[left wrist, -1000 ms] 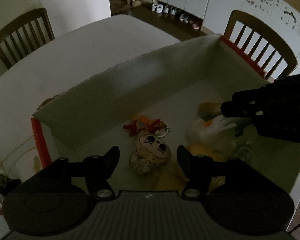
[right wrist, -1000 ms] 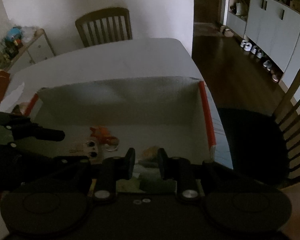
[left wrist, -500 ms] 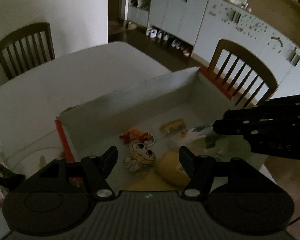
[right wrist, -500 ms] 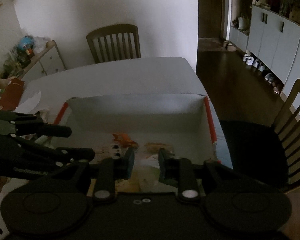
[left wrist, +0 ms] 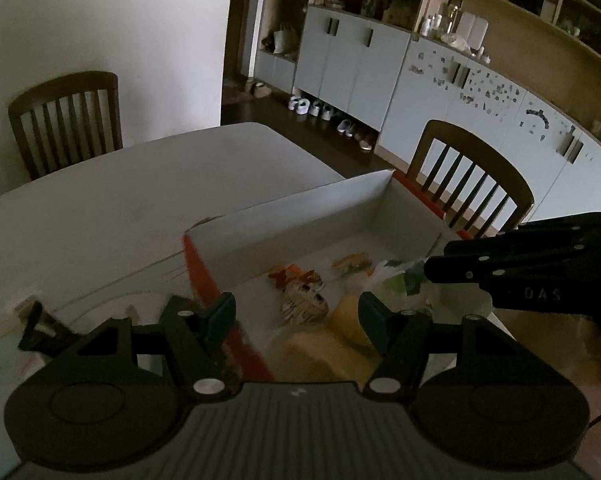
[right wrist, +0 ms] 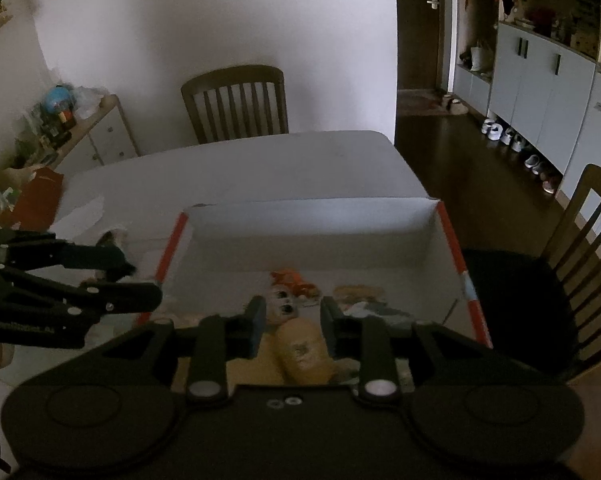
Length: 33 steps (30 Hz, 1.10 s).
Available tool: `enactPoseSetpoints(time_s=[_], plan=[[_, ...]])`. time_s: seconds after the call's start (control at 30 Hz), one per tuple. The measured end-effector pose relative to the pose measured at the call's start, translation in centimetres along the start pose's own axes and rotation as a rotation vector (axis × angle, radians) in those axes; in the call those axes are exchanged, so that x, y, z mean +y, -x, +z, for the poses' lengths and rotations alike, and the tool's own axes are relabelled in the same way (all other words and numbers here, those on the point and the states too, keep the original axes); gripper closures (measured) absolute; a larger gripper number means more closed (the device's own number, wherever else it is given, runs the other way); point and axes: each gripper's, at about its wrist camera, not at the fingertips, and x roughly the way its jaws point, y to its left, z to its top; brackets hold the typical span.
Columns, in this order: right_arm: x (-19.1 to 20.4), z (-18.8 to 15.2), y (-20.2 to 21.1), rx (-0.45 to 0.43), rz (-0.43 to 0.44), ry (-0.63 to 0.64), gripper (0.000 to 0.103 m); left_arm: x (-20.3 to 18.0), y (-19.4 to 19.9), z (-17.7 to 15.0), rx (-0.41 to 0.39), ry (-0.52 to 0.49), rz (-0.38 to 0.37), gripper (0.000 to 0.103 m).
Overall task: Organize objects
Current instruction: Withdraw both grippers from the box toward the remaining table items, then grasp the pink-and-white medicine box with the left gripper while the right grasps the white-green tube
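On the left, the left hand-held gripper (left wrist: 296,316) hangs above the near left corner of the shallow white cardboard box with orange-red edges (left wrist: 300,216), its jaws apart and nothing between them. The box sits on the white surface (left wrist: 120,200). Inside, toward the near side, lie a small cream plush toy with big dark eyes (right wrist: 282,308), an orange-red toy (right wrist: 286,278) just beyond it and a yellow stuffed toy (right wrist: 302,354) nearer. On the right, the right hand-held gripper (right wrist: 290,326) hovers over these toys, its jaws having just been opening, now slightly apart and empty.
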Motion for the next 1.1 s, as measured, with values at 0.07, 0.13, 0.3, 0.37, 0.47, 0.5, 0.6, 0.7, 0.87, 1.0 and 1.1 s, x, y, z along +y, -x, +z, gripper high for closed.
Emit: enactPoseSetpoints(time_s=[0.07,0.13,0.3,0.37,0.47,0.5,0.6,0.7,0.87,1.0,1.1], plan=[[0.8,-0.2,0.1,-0.002,-0.003,-0.012,0.072,0.6,0.7,-0.4,-0.005,0.000,0.003,0.036],[1.7,-0.5,0.1,-0.002,-0.009,-0.021,0.071,1.3,1.6,-1.2,-0.009,-0.001,0.009,0.036],[4.0,-1.2,0.4,-0.013,0.000,-0.023,0.046,3.4,3.5,-3.1,-0.008,0.025,0.007,0.036],[5.2,-1.5,0.7,-0.030,0.009,-0.009,0.036,4.3,4.2,-3.9,-0.012,0.036,0.012,0.036],[7.1,-1.7,0.6,-0.026,0.012,0.014,0.034,6.0,5.2,-5.0,-0.011,0.057,0.015,0.028],[7.6,-1.8,0.6,-0.024,0.016,0.017,0.032,6.5,5.5,-5.3,-0.013,0.064,0.018,0.021],[9.3,-1.9,0.5,-0.016,0.026,0.025,0.029,8.2,6.3,-6.4,-0.018,0.083,0.031,0.021],[10.8,-1.9,0.1,-0.006,0.038,0.031,0.026,10.0,7.0,-7.4,-0.021,0.107,0.048,0.021],[13.3,-1.8,-0.8,0.013,0.045,0.052,0.021,13.0,8.0,-9.3,-0.021,0.136,0.072,0.021],[15.2,-1.8,-1.6,0.030,0.050,0.066,0.018,15.1,8.4,-10.3,-0.019,0.160,0.073,0.021],[16.5,-1.7,-2.2,0.042,0.052,0.079,0.018,16.1,8.3,-10.9,-0.013,0.157,0.081,0.021]])
